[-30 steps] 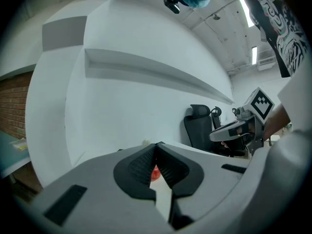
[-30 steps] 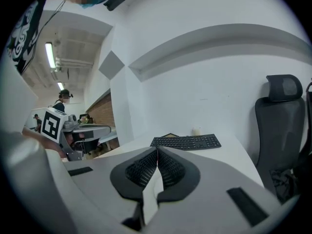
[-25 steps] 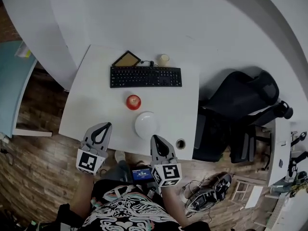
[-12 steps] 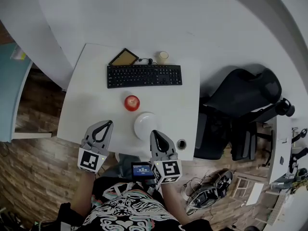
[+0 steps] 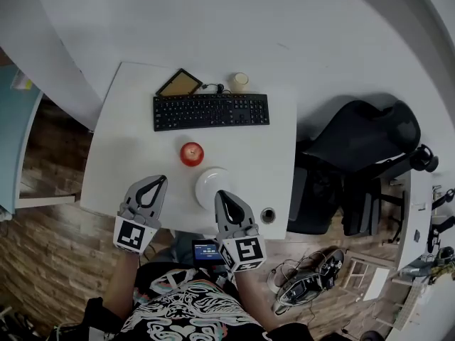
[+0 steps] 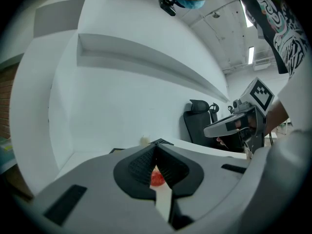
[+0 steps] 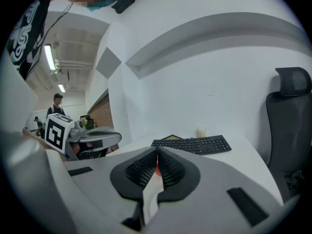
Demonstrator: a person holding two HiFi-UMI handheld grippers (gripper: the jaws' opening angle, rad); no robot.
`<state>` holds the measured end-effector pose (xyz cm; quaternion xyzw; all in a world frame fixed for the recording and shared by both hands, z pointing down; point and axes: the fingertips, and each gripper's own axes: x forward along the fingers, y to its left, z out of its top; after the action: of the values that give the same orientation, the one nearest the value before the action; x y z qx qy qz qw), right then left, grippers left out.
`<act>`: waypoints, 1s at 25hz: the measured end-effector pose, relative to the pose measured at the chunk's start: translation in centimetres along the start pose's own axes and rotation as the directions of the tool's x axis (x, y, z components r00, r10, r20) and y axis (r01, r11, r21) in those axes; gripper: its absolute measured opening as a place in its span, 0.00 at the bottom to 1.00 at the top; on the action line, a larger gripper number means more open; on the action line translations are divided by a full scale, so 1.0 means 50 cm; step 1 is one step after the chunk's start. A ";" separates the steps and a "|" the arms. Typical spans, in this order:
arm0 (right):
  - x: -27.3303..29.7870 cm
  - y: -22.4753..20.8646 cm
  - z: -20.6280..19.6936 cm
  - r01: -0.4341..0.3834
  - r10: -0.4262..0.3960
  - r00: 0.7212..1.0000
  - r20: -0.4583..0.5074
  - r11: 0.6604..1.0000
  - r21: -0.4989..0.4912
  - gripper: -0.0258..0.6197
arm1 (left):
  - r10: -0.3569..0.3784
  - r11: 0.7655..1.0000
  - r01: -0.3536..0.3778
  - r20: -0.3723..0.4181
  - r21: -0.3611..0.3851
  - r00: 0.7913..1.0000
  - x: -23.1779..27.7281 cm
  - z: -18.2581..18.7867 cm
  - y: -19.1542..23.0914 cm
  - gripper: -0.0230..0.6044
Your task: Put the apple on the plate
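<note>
The apple (image 5: 190,153) sat centre-frame just beside the white plate (image 5: 208,178), untouched. Below them the left gripper (image 5: 157,182) and right gripper (image 5: 221,195) hovered, clenched and empty, likely staged to reach.

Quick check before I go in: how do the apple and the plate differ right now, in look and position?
The apple is red and rounded; the plate is white, flat and wider. The apple lies nearer the keyboard; the plate sits nearer the front edge of the desk, where the right gripper overlaps its near rim in the head view. Both rest on that desk, and neither is gripped.
</note>
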<state>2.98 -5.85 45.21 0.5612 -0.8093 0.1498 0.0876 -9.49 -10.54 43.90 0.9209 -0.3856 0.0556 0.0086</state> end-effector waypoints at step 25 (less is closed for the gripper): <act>0.172 -0.027 -0.047 -0.099 0.093 0.987 -0.132 0.994 -0.042 0.08 | -0.029 1.000 0.028 -0.097 -0.008 0.995 0.108 -0.092 0.039 0.06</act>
<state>1.13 -13.09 50.31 0.5084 -0.8313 0.1705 0.1463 -7.58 -15.47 49.01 0.9226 -0.3717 0.0989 0.0312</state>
